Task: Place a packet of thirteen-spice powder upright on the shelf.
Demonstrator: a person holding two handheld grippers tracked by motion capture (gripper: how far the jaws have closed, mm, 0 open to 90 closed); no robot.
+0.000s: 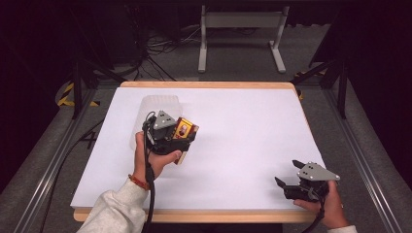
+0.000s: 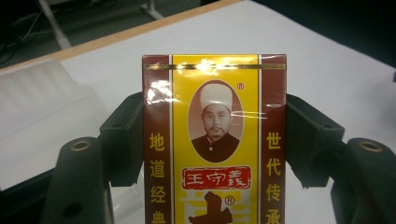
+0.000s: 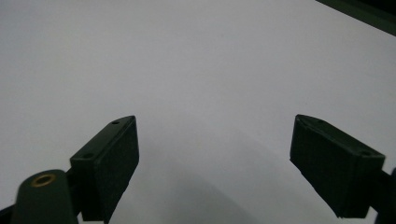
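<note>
Box (image 2: pixel 215 140), red and yellow, one item: clamped between the jaws of the left gripper (image 2: pixel 215 135), one jaw pressed flat on each narrow side, upper end standing clear above the jaw tips. Flat rectangular carton, glossy film wrap catching the light, gold band near the top edge, oval portrait and printed characters on the face. In the high view the box (image 1: pixel 185 129) is carried off the tabletop (image 1: pixel 243 145) in the left gripper (image 1: pixel 182 141).

Progress, as judged: pick-up done, box lifted; setting it down remains, destination not evident.

Beyond and to one side of those jaws: a container (image 2: pixel 42 102), translucent white plastic, ribbed surface, resting on the tabletop.

Right gripper (image 1: pixel 291 172): jaws spread wide, nothing between them, matte black ridged pads; past them, plain white smooth tabletop (image 3: pixel 196 70).
</note>
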